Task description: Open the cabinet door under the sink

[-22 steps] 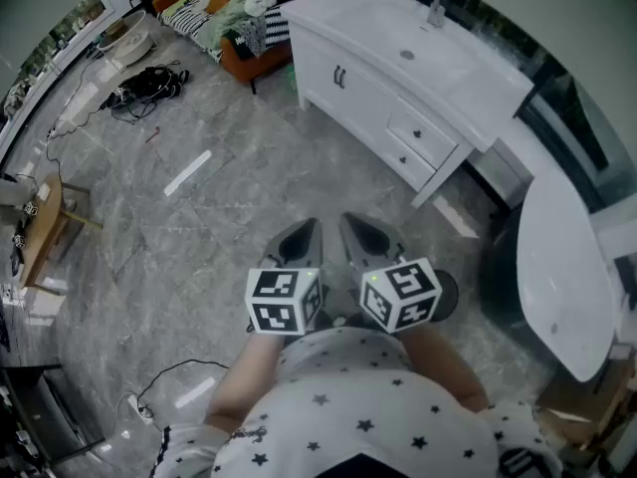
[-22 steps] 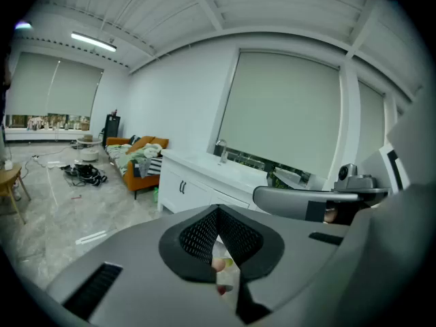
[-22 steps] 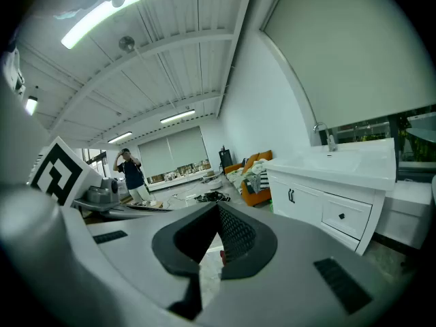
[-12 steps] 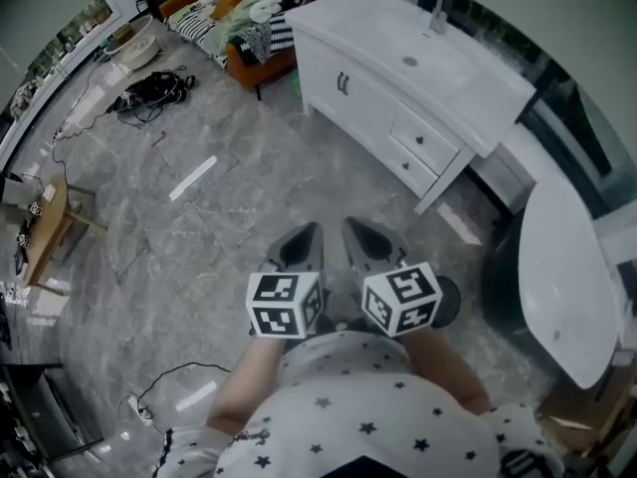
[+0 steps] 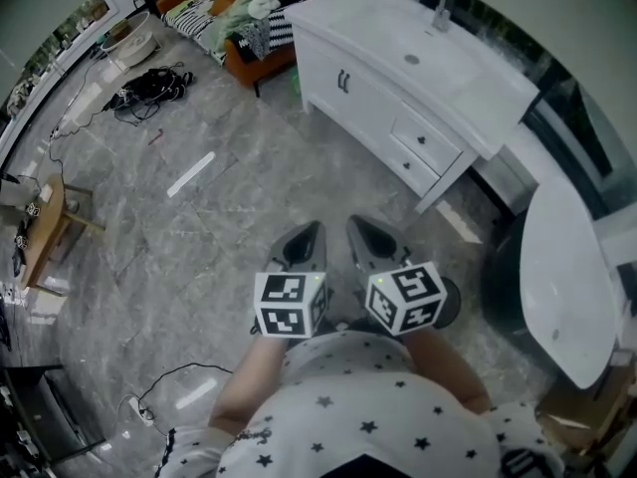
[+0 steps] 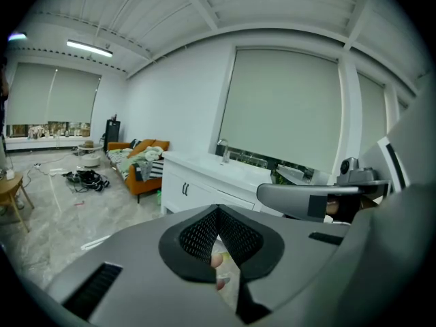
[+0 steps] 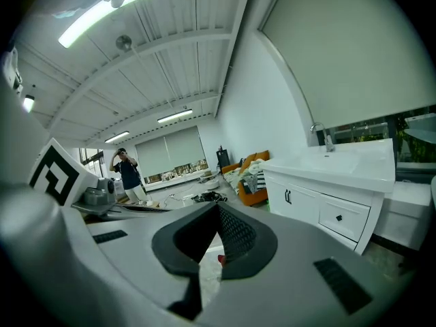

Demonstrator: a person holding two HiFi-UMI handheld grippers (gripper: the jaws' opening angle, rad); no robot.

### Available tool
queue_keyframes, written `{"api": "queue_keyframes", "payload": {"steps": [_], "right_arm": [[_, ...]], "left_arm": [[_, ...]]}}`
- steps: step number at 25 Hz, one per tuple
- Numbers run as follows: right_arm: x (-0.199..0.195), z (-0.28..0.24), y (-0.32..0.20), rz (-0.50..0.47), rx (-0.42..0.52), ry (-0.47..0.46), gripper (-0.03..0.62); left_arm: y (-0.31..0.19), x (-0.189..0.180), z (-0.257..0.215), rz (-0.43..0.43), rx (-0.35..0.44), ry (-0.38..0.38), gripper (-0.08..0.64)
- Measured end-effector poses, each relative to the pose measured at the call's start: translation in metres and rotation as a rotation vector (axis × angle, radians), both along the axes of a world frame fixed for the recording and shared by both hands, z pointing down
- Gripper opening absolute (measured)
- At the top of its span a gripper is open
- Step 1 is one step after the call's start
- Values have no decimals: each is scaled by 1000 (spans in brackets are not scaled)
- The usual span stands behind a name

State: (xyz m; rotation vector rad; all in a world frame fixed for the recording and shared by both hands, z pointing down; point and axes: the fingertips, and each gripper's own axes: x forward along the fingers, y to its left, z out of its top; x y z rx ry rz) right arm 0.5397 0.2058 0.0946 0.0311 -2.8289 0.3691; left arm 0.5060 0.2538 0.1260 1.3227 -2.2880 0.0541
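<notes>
Barely shifted over last second. Holding left tongs (image 5: 307, 235) and right tongs (image 5: 358, 231) pressed together, empty, well short of cabinet door (image 5: 320, 66). Still closed; need approach to handles (image 5: 343, 82).

— The floor (image 5: 199, 257) ahead of the left gripper (image 5: 313, 229): what looks like grey veined stone, polished and glossy.
— And the cabinet (image 5: 368, 108) beyond the right gripper (image 5: 354, 221)?
— Smooth white, satin finish; the tap (image 5: 435, 3) on top is shiny metal.
— The grippers themselves?
— Matt grey plastic, with black, finely ribbed pads (image 6: 201, 236). Far left of them, striped cloth (image 5: 261, 30) lies heaped on a sofa (image 6: 139, 181).
</notes>
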Motion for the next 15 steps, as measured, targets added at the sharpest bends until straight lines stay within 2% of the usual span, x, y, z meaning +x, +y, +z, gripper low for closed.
{"api": "queue_keyframes", "payload": {"steps": [7, 15], "right_arm": [[-42, 6, -9, 27, -7, 16, 6], [-111, 3, -17, 53, -31, 22, 6]], "left_arm": [[-11, -47, 6, 35, -6, 12, 5], [-26, -115, 7, 91, -24, 30, 5]]}}
